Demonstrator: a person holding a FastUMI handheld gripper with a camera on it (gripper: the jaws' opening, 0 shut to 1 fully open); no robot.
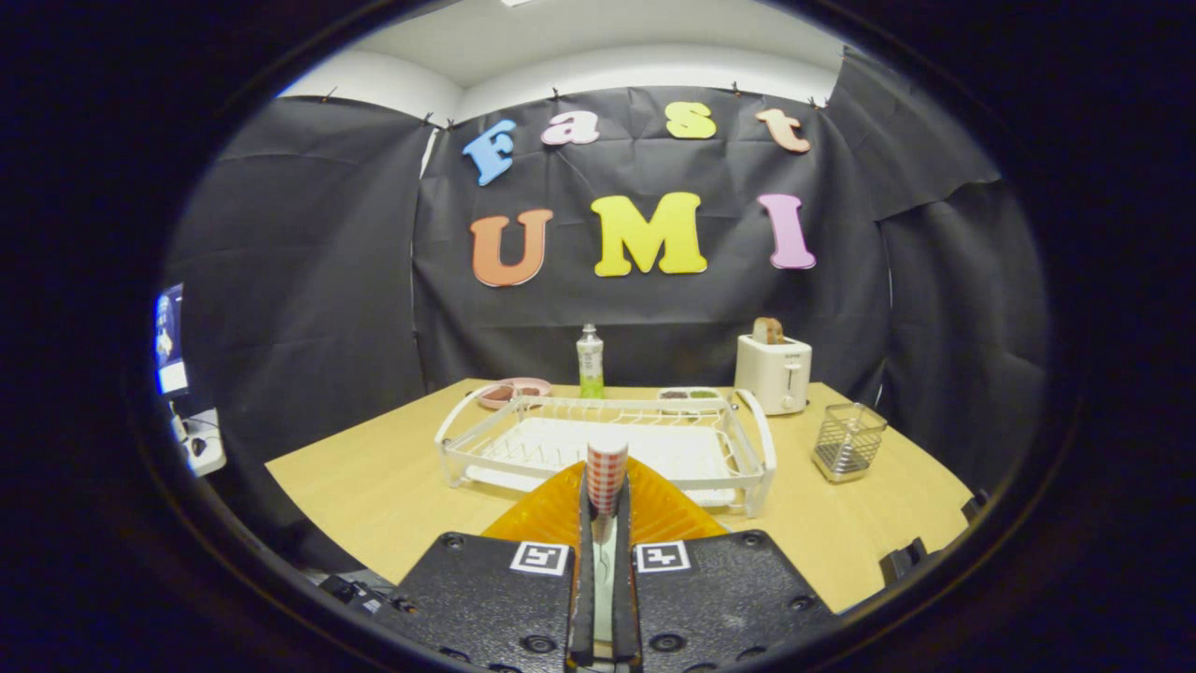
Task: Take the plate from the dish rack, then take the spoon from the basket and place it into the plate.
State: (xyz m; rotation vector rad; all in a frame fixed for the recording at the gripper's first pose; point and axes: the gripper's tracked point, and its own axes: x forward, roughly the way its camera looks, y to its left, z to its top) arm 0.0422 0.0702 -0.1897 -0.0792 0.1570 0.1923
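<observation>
The gripper [605, 523] is seen with its jaws pressed close on a spoon [606, 472], whose red-checked handle is held upright between them; the bowl end is hidden low in the gap. An orange ribbed plate [654, 512] is seen just under and ahead of the jaws, on the near worktop [374, 486], touching or overlapping the front of the dish rack; contact with the spoon cannot be told. The white dish rack [607, 439] is placed beyond the plate, mid-worktop, and nothing is seen standing in it. A wire basket [847, 441] is set to the right of the rack, well apart from it; contents cannot be told. A pink bowl [513, 391] with something dark in it is seen behind the rack's far left corner. A small divided tray [690, 395] with dark and green bits is seen behind the rack. A bottle [590, 361] is stood between them. A toaster [774, 372] with a bread slice [768, 330] poking up is placed far right. The worktop is light wood, walled by black cloth.
</observation>
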